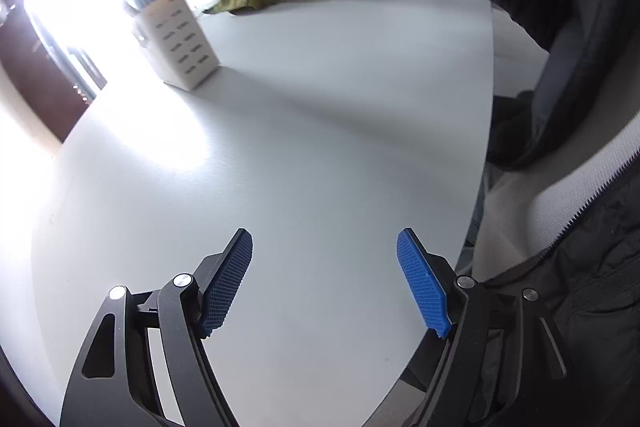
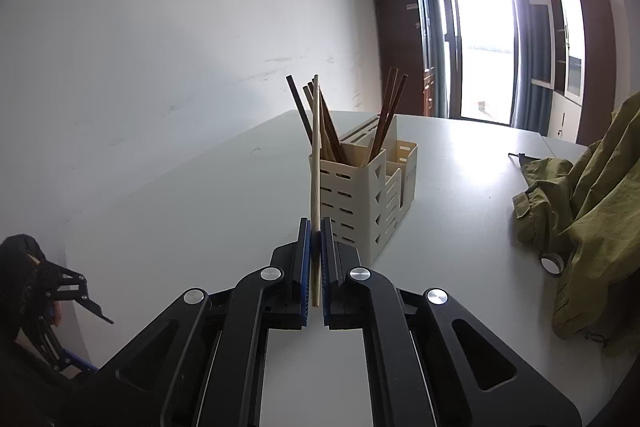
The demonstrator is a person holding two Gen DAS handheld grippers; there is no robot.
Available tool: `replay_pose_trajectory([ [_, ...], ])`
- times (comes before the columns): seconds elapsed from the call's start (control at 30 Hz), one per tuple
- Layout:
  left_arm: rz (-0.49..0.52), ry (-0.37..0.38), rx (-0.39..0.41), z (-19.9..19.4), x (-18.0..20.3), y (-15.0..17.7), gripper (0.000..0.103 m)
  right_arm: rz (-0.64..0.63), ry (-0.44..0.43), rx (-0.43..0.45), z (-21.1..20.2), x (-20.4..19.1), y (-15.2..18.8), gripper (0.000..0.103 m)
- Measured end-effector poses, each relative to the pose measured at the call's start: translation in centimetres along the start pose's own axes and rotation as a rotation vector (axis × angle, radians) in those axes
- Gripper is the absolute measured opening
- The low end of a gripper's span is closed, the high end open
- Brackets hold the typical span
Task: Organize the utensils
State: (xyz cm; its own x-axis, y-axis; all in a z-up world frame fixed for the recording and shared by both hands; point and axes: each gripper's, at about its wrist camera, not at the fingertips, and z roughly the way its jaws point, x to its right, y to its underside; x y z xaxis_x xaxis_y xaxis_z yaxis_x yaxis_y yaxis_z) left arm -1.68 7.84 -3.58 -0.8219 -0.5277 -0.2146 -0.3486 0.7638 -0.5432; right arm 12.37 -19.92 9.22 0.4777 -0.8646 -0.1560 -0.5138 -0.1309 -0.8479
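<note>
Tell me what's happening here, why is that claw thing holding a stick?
A person is tidying chopsticks. The right gripper is shut on one pale chopstick, held upright in front of the cream utensil holder on the white table. Several dark chopsticks already stand in the holder. The left gripper is open and holds nothing, low over the table. A green jacket lies off to one side.

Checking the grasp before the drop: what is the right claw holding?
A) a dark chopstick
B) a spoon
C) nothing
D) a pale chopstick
D: the right claw is shut on a pale chopstick, standing upright before the cream holder of dark chopsticks.
</note>
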Motion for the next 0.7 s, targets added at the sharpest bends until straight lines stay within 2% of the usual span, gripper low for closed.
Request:
replay_pose_trajectory([
  [0.03, -0.032, -0.028, 0.041, -0.9, -0.6, -0.2, 0.075, -0.003, 0.006, -0.002, -0.2, -0.2, 0.0, 0.005],
  [0.13, -0.123, -0.085, 0.190, -3.2, -1.8, -1.4, 0.086, -0.003, 0.017, -0.014, -0.8, -0.5, 0.1, 0.005],
  [0.23, -0.165, -0.179, 0.332, -4.2, -2.8, -4.5, 0.096, -0.025, 0.051, -0.040, -1.2, -0.9, -0.2, 0.005],
  [0.4, -0.231, -0.417, 0.489, -4.3, -5.1, -11.2, 0.097, -0.108, 0.143, -0.122, -1.2, -1.0, -2.9, 0.005],
  [0.5, -0.311, -0.505, 0.578, -5.3, -7.5, -14.8, 0.097, -0.184, 0.171, -0.219, 0.0, -1.2, -4.5, 0.005],
  [0.63, -0.438, -0.563, 0.652, -6.2, -11.6, -18.5, 0.097, -0.359, 0.263, -0.367, 2.5, -1.9, -5.3, 0.005],
  [0.7, -0.502, -0.577, 0.673, -6.6, -13.8, -19.7, 0.097, -0.424, 0.271, -0.442, 3.7, -2.1, -5.9, 0.005],
])
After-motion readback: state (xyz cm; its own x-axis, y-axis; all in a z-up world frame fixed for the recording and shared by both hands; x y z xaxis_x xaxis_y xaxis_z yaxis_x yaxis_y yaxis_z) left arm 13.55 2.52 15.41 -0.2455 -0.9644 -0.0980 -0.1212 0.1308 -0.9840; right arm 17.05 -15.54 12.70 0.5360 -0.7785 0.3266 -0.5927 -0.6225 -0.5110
